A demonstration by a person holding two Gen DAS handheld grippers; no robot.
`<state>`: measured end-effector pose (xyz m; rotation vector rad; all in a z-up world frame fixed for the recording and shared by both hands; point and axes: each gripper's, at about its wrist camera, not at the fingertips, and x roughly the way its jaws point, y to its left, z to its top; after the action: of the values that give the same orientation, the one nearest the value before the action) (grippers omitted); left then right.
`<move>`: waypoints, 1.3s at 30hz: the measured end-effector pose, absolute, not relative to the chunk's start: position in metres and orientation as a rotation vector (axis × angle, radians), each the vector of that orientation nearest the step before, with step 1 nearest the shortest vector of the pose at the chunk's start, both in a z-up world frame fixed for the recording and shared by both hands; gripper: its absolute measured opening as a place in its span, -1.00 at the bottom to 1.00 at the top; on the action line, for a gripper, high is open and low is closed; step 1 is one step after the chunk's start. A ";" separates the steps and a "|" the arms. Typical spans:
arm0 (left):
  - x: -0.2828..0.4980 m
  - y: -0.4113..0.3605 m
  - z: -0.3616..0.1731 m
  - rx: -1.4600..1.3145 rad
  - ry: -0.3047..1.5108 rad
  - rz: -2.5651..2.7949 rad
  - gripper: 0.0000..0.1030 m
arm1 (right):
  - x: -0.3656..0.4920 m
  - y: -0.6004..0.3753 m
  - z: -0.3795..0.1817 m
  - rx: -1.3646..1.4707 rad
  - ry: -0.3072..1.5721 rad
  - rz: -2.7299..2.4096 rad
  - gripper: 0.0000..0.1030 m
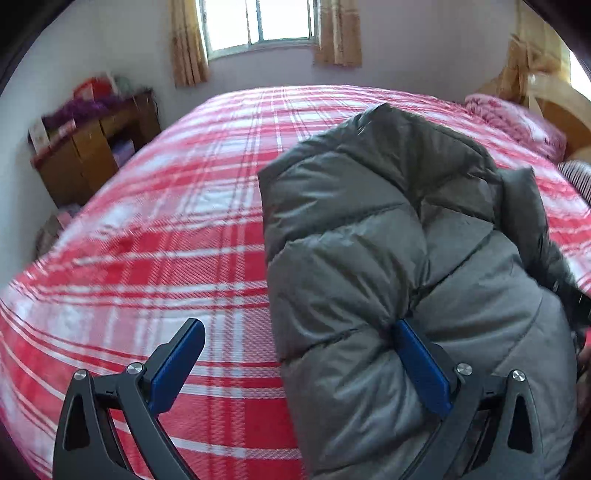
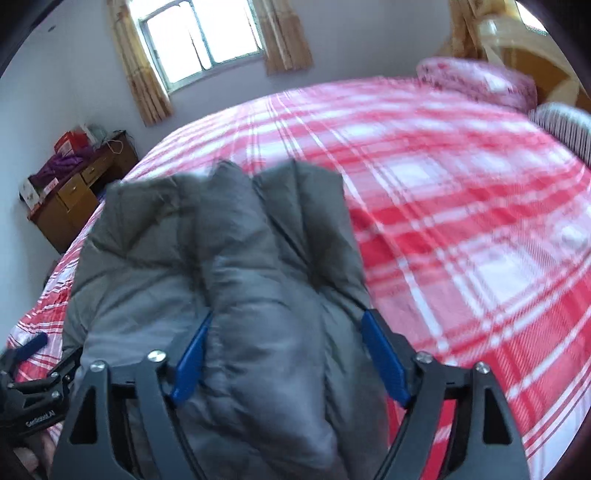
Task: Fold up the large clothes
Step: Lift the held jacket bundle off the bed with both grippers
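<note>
I observed the grey padded jacket (image 1: 388, 258) lying bunched on the bed (image 1: 166, 240), which carried a red and white checked cover.

Left hand-held gripper (image 1: 299, 365): the jaws stood wide. The right-side blue pad (image 1: 421, 365) lay against a fold of the jacket; the left-side blue pad (image 1: 177, 365) stood clear over the bed cover. Most of the jacket lay ahead and to the right of this hand-held gripper. The pads did not clamp the fabric.

Right hand-held gripper (image 2: 291, 362): the jaws stood wide, with a thick roll of the jacket (image 2: 229, 258) between the fingers (image 2: 384, 362). I could not confirm that both pads pressed on the fabric. The jacket extended ahead and to the left of this hand-held gripper. The left hand-held gripper (image 2: 33, 365) appeared at its lower left, just beside the jacket edge.

A window (image 1: 258, 22) with curtains stood on the far wall ahead. A wooden cabinet (image 1: 85, 155) stood ahead to the left, beside the bed. Pillows (image 2: 480, 81) lay ahead to the right.
</note>
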<state>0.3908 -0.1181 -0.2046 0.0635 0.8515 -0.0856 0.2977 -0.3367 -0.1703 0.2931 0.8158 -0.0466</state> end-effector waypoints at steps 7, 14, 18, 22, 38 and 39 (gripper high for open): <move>0.411 -0.139 -0.209 0.126 0.847 -0.109 0.98 | 0.299 -0.340 -0.188 0.358 0.827 0.009 0.65; 0.416 -0.131 -0.220 0.003 0.873 -0.215 0.94 | 0.294 -0.344 -0.191 0.411 0.803 0.115 0.38; 0.415 -0.140 -0.220 -0.007 0.867 -0.271 0.56 | 0.297 -0.344 -0.193 0.441 0.810 0.168 0.35; 0.406 -0.159 -0.212 0.083 0.831 -0.290 0.00 | 0.300 -0.339 -0.193 0.449 0.806 0.214 -0.13; 0.316 -0.099 -0.104 0.220 0.591 -0.152 -0.67 | 0.252 -0.287 -0.135 0.488 0.618 0.454 -0.62; 0.310 -0.091 -0.099 0.213 0.582 -0.143 -0.68 | 0.250 -0.277 -0.129 0.479 0.609 0.475 -0.62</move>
<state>0.3102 -0.0907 -0.0987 0.2127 0.5821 -0.1429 0.2500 -0.2773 -0.1291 0.4792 0.6089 0.4748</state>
